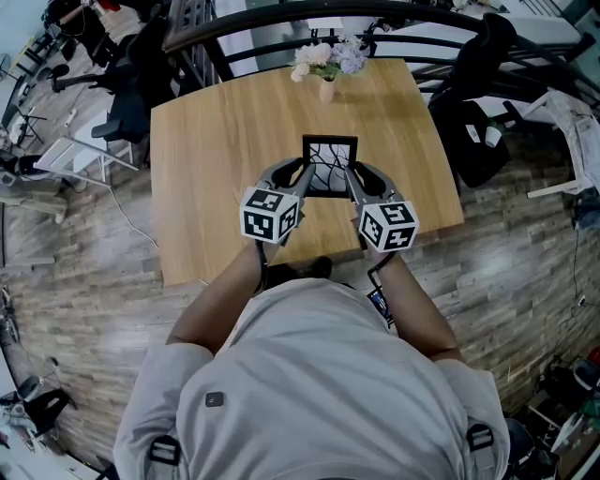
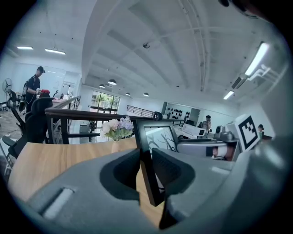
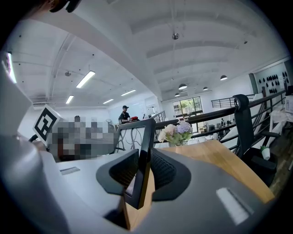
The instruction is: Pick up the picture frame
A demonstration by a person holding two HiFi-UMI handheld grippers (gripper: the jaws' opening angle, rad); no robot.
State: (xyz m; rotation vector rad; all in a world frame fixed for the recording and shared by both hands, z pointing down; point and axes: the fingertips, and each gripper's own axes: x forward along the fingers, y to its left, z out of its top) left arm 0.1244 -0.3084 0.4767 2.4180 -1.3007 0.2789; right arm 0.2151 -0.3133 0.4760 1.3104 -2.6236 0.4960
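One picture frame (image 1: 330,167) is held upright over the middle of the bench (image 1: 211,178), its long axis running up and down and its glazed face turned toward the person. It has a thin black rim around a white picture of dark, branching lines. In both gripper views its lower corners hang free, with the bench's wood showing beneath.

Two hand-held grippers carry it. The left hand-held gripper (image 1: 302,178) is clamped on the frame's left rim, its ribbed pads pressed to the front and back. The right hand-held gripper (image 1: 353,184) grips the right rim the same way. Each bears one marker cube, and both point slightly downward, away from the person.

One small vase of white and pale purple flowers (image 1: 326,64) stands at the bench's far edge, well apart from the frame. A dark railing (image 1: 281,14) curves behind it.
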